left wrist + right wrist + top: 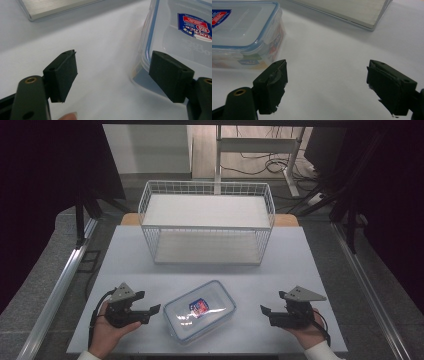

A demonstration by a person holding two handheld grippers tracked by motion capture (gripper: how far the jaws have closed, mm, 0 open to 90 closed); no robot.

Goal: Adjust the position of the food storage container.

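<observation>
Both grippers' spread jaws flank lidded container (200, 311), untouched.

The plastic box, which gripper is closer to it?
Left. The left gripper is almost at the box; the right gripper sits clearly apart on its other side.

White table (125, 265) sat under overhead camera. Wire basket shelf (207, 222) stood at far middle, two white tiers, upright. Clear plastic box (199, 311) with blue-rimmed lid and red-blue label lay near front edge, turned at angle. Left gripper (148, 310) was held in left hand (107, 332) just beside box's left end, jaws parted, pointing at it. Right gripper (266, 313) was held in right hand (307, 332), jaws parted, a little apart from box's right end. Desk legs and cables (260, 162) lay on floor beyond.
</observation>
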